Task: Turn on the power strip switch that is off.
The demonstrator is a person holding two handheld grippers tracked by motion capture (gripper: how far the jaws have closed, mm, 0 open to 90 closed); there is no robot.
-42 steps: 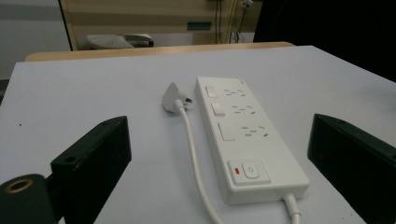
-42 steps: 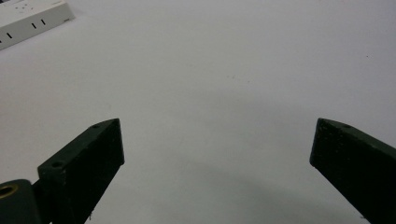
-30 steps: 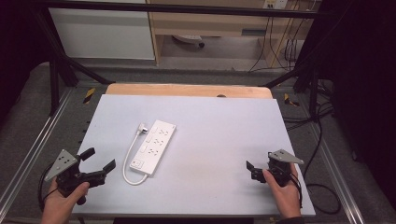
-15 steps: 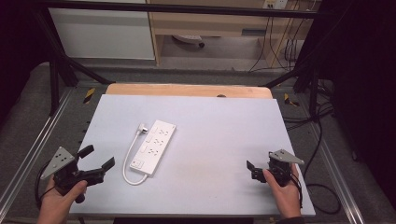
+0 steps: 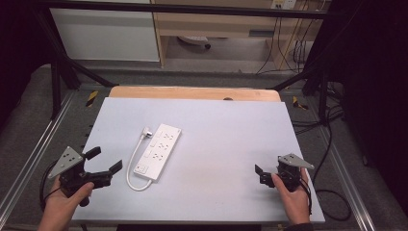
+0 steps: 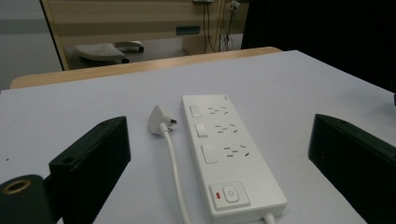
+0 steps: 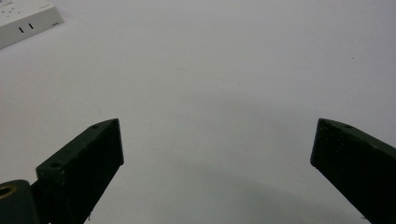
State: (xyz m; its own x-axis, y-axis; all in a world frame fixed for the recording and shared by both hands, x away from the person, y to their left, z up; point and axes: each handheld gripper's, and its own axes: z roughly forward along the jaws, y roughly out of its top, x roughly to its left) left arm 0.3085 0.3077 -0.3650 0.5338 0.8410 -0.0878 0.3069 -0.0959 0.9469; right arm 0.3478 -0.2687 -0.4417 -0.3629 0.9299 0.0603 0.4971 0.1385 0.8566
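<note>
My left gripper [image 5: 105,161] sits at the near-left corner of the tabletop [image 5: 226,134], held in my left hand [image 5: 65,199]; jaws spread wide, nothing between them; in the left gripper view the same gripper [image 6: 219,163] has both black jaws standing far apart with bare surface between. The grey three-cornered plate [image 5: 66,160] on top of it tilts toward the left edge.

My right gripper [image 5: 259,174] is at the near-right side of the tabletop, in my right hand [image 5: 292,197]; jaws also released and empty; the right gripper view shows that gripper [image 7: 217,154] with both jaws wide apart over plain grey surface.

White power strip [image 5: 158,151] lies flat on the left-centre of the tabletop, long axis running diagonally, far end toward the back right; closer to my left gripper than my right, touching neither; well apart from the right one. From the left gripper view the power strip [image 6: 229,154] lies straight ahead between the jaws' lines, with three rocker switches, three socket rows and a power button with a red mark at the near end.

Its white cord [image 5: 132,168] loops from the near end round the left side and ends in a white plug [image 5: 146,131] lying just beside the strip's far end; plug [image 6: 159,120] rests on the tabletop, prongs toward the strip.

A corner of the power strip [image 7: 25,21] shows at top left of the right gripper view.

Wooden board edge [image 5: 192,93] runs along the back of the tabletop.
</note>
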